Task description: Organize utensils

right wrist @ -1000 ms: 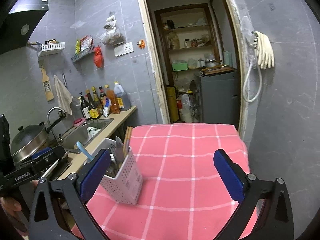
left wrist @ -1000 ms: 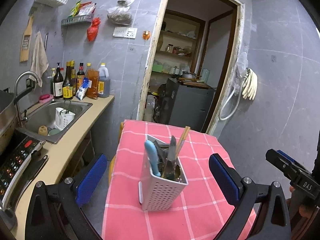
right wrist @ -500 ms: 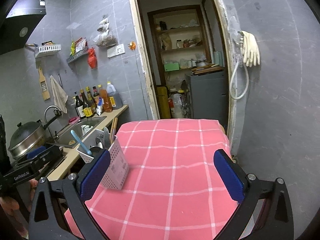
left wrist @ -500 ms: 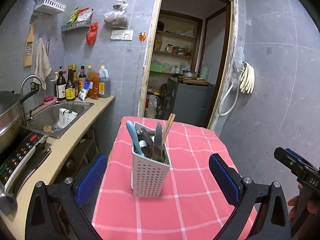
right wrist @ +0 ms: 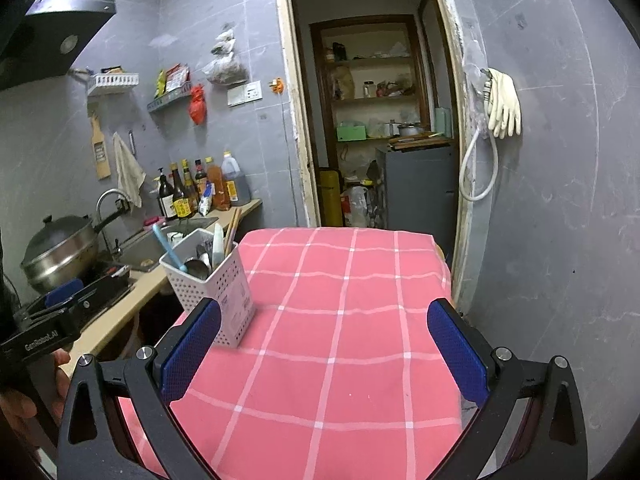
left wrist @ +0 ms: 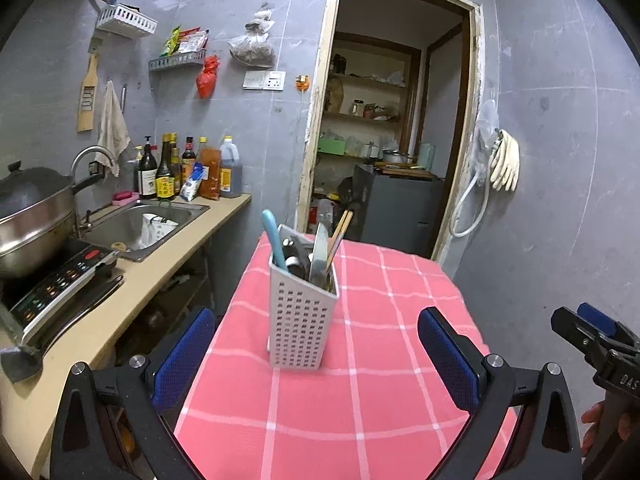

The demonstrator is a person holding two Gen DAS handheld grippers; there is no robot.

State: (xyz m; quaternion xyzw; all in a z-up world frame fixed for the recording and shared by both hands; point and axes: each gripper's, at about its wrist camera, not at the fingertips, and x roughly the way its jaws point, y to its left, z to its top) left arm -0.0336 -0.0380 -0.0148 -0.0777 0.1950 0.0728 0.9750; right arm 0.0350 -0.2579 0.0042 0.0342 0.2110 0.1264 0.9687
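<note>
A white holder [left wrist: 302,320] with lots of little holes stands upright on the pink checked tablecloth [left wrist: 360,380], near the left edge of the table. Inside it are a blue-handled spoon [left wrist: 274,246], a pale knife [left wrist: 320,252], wooden chopsticks [left wrist: 339,236] and some shiny metal pieces that are too crowded to tell apart.

The left gripper [left wrist: 316,360] is spread wide and holds nothing. The holder sits ahead of it, between its two blue pads and apart from both. The right gripper [right wrist: 324,348] is wide too and empty. It points at bare cloth, and the holder is just beside its left pad in the picture.

Nothing stands between the tongs and the holder.

To the left of the table runs a tan counter [left wrist: 168,264]. It has a metal sink [left wrist: 136,226] with a white cup in it, a row of sauce bottles [left wrist: 188,168] by the wall, and a big lidded pot [left wrist: 32,216] on a cooktop. The walls are grey tile. Racks, a towel [left wrist: 113,124] and a red bag [left wrist: 206,76] hang there. Behind the table is an open doorway [left wrist: 392,120] to a room with shelves. Pale rubber gloves [left wrist: 506,164] hang on the right wall.
</note>
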